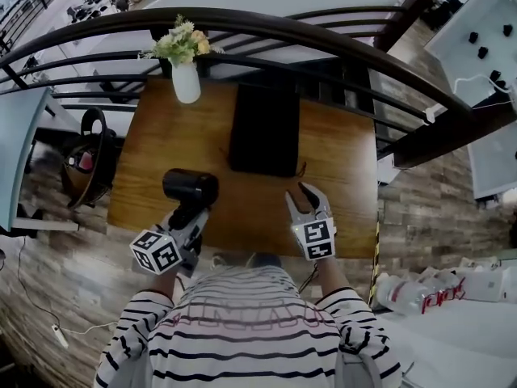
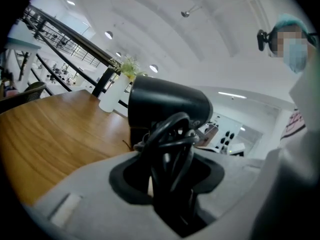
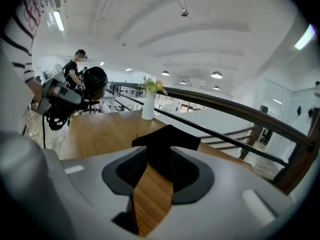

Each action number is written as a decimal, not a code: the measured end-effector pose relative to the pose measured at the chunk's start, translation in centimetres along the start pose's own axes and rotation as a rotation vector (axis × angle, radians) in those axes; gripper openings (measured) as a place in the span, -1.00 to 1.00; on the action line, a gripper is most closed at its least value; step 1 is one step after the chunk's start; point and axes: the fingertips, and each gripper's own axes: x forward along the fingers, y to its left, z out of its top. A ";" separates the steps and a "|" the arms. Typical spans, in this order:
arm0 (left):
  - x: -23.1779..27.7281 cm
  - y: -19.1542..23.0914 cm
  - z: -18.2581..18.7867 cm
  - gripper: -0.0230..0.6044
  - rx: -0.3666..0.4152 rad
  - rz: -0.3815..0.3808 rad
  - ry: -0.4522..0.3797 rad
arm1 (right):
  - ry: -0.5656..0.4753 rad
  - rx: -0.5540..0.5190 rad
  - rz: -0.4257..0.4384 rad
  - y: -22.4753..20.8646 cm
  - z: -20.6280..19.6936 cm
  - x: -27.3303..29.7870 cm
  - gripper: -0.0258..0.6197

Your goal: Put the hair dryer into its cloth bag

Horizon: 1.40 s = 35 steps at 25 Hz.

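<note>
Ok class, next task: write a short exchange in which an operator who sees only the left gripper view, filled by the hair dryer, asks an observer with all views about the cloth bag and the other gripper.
Operator: Where is the bag? The dryer blocks my view.
Observer: The black cloth bag lies flat on the wooden table, beyond the hair dryer, near the table's far edge.
Operator: Is the other gripper on it yet?
Observer: No. The right gripper is just short of the bag's near edge, its jaws apart with nothing between them.
</note>
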 end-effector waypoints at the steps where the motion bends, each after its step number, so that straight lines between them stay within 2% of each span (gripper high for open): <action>1: 0.7 0.1 0.0 -0.40 -0.001 0.006 -0.001 | 0.031 -0.038 0.019 -0.4 -0.6 0.9 -0.50; 6: 4.1 0.4 0.4 -0.41 -0.019 0.045 -0.007 | 0.166 -0.203 0.135 -2.5 -3.8 5.7 -0.44; 15: 6.2 1.7 -0.6 -0.40 -0.048 0.123 0.014 | 0.318 -0.473 0.280 -3.9 -7.9 12.3 -0.44; 30: 6.2 3.3 -2.5 -0.41 -0.063 0.163 0.059 | 0.394 -0.613 0.338 -4.6 -10.2 15.5 -0.56; 33: 6.1 3.5 -2.7 -0.41 -0.061 0.169 0.068 | 0.382 -0.618 0.321 -4.8 -9.8 15.8 -0.86; 35: 6.1 3.6 -2.9 -0.41 -0.061 0.171 0.076 | 0.378 -0.584 0.323 -4.8 -9.5 15.8 -0.88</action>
